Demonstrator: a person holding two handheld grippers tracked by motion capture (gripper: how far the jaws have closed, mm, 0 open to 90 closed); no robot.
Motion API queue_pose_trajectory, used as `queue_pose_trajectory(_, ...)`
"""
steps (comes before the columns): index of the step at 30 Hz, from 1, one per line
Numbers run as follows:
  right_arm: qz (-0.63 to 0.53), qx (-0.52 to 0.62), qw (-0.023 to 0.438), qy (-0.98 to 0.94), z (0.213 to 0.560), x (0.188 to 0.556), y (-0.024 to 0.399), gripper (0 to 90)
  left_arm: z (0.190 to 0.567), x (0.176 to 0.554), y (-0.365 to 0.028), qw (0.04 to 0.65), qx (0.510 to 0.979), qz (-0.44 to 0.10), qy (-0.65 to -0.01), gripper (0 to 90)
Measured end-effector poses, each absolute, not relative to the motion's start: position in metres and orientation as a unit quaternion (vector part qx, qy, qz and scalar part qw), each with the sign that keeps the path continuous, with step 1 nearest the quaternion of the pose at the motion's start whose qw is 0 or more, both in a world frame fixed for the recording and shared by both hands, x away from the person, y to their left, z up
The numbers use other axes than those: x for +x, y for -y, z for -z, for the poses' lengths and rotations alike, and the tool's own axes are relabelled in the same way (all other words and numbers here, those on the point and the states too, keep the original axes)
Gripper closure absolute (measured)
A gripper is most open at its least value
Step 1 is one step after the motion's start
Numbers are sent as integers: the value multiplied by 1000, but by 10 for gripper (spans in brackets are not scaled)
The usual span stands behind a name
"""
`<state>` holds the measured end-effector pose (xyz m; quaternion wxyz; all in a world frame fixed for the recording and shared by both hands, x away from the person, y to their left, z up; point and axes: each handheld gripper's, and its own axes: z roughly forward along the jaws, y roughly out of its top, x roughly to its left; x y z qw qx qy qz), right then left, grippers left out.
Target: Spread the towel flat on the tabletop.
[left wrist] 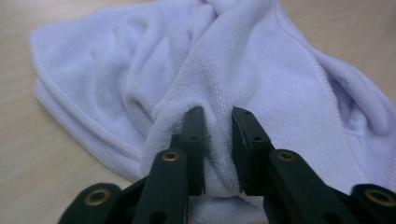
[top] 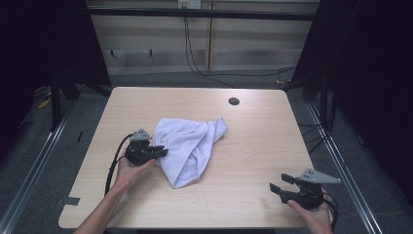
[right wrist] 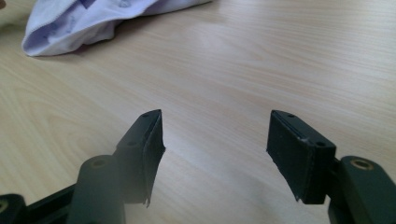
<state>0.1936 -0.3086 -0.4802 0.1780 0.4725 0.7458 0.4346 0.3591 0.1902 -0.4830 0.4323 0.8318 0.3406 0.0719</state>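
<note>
A crumpled white towel (top: 190,146) lies in the middle of the light wooden table (top: 253,131). At the towel's left edge, my left gripper (top: 160,152) is held in a hand. In the left gripper view its jaws (left wrist: 218,140) stand close together, and a raised fold of the towel (left wrist: 233,70) is pinched between the pads. My right gripper (top: 278,183) hovers near the table's front right corner, well apart from the towel. Its jaws (right wrist: 215,140) are open with only bare wood between them, and a corner of the towel (right wrist: 84,18) lies far off at the upper left.
A round dark hole (top: 234,101) sits in the tabletop near the far edge. Cables (top: 195,63) run down the wall and along the floor behind the table. Dark frames and rails stand along both sides.
</note>
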Motion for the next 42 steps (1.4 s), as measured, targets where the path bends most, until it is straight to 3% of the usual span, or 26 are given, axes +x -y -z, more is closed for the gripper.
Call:
queue_pose_trajectory(11,-448,454,154,-755,472,180,281,367,485,297,-165,429,858,-7,-281,831)
queue_pose_trajectory(18,-450,412,114,-784,475,195,249,457,481,266,-158,422,868,26,-258,824)
queue_pose_trajectory(22,-457,396,101,-790,475,200,236,543,470,266,-165,446,863,43,-233,707)
queue_pose_trajectory(31,-460,365,84,-805,473,235,200,573,436,287,-171,501,837,24,-219,682)
queue_pose_trajectory(36,-458,359,68,-810,477,256,180,558,419,295,-163,522,825,19,-215,632)
queue_pose_trajectory(42,-463,351,32,-813,487,271,165,507,417,303,-159,505,834,15,-220,552)
